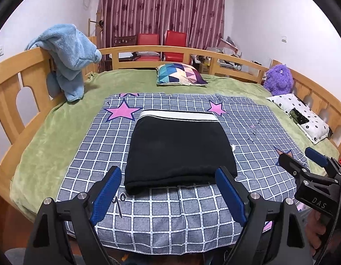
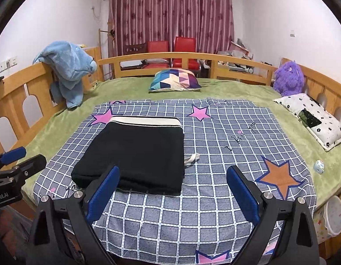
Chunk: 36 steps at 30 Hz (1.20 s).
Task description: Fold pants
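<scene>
The black pants (image 1: 179, 152) lie folded into a flat rectangle on the checked cloth (image 1: 100, 145), white waistband at the far edge. They also show in the right wrist view (image 2: 137, 154), with a white drawstring (image 2: 192, 158) sticking out on their right. My left gripper (image 1: 170, 194) is open and empty, its blue pads just in front of the pants' near edge. My right gripper (image 2: 175, 194) is open and empty, near the pants' near right corner. The right gripper also shows at the right edge of the left wrist view (image 1: 302, 156).
The checked cloth with stars covers a green blanket (image 1: 49, 137) on a wooden-railed bed (image 1: 27, 72). A blue plush garment (image 1: 69, 55) hangs on the left rail. A patterned cushion (image 1: 181, 75), purple plush toy (image 1: 278, 79) and white pillow (image 1: 302, 114) lie beyond. A small ball (image 2: 318, 166) rests right.
</scene>
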Each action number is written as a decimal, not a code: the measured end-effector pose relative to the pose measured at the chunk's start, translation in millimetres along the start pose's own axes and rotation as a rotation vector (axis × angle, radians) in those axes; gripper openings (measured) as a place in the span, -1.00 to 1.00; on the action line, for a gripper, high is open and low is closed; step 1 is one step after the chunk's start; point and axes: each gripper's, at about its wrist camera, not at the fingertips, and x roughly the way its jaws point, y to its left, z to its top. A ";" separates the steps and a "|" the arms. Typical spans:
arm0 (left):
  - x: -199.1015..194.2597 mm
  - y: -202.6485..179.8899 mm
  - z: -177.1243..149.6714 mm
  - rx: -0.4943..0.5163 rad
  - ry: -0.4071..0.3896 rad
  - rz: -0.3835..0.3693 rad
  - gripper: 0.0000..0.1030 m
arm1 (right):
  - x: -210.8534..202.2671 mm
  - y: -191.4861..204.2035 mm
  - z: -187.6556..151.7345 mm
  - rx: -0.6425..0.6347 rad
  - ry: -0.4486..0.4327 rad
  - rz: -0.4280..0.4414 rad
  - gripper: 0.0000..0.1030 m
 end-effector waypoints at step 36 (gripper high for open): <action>-3.1 -8.5 1.3 0.017 -0.011 -0.023 0.69 | -2.5 -8.3 -0.6 0.031 0.000 -0.013 0.87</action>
